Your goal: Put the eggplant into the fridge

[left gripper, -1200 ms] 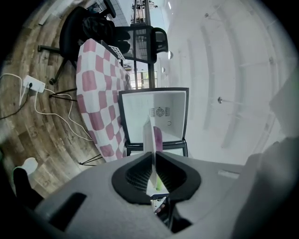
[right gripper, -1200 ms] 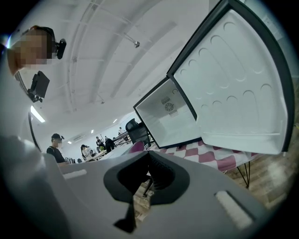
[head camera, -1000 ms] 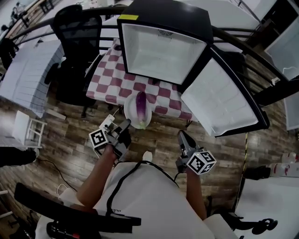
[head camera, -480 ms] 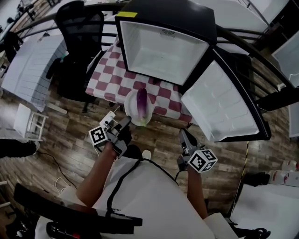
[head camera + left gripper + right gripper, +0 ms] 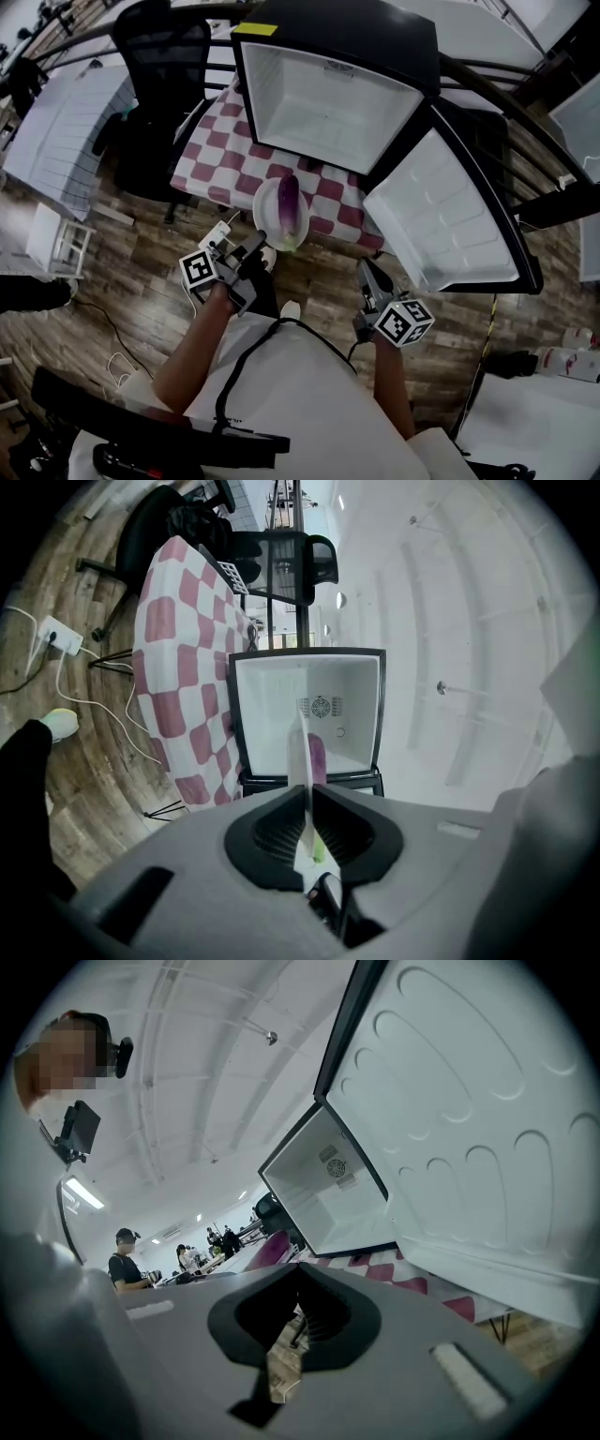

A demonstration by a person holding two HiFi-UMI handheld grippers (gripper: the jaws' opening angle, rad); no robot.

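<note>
The eggplant (image 5: 289, 202) is laid along a white plate (image 5: 266, 221), whose rim at 7 o'clock is clamped by the left gripper (image 5: 257, 251) at the checkered table's (image 5: 214, 155) near edge. The open fridge (image 5: 319, 103) is seen at 12 o'clock of the plate. The right gripper (image 5: 365, 273), at 5 o'clock, is held with its fingers drawn nearly together on nothing.

I stand in a big open work hall, something like a lab or an office, not a home. Ahead of my left tongs (image 5: 255, 251) a small fridge (image 5: 323, 103) stands on a table with a red-white check cloth (image 5: 211, 159), and beyond it is a black office chair (image 5: 159, 56). To the left of these tongs a power strip (image 5: 58, 635) with cables lies on the wood-pattern floor (image 5: 122, 272). Far beyond my right tongs (image 5: 367, 274), under a high white ceiling with strip lights (image 5: 82, 1192), people (image 5: 127, 1260) stand at tables.
</note>
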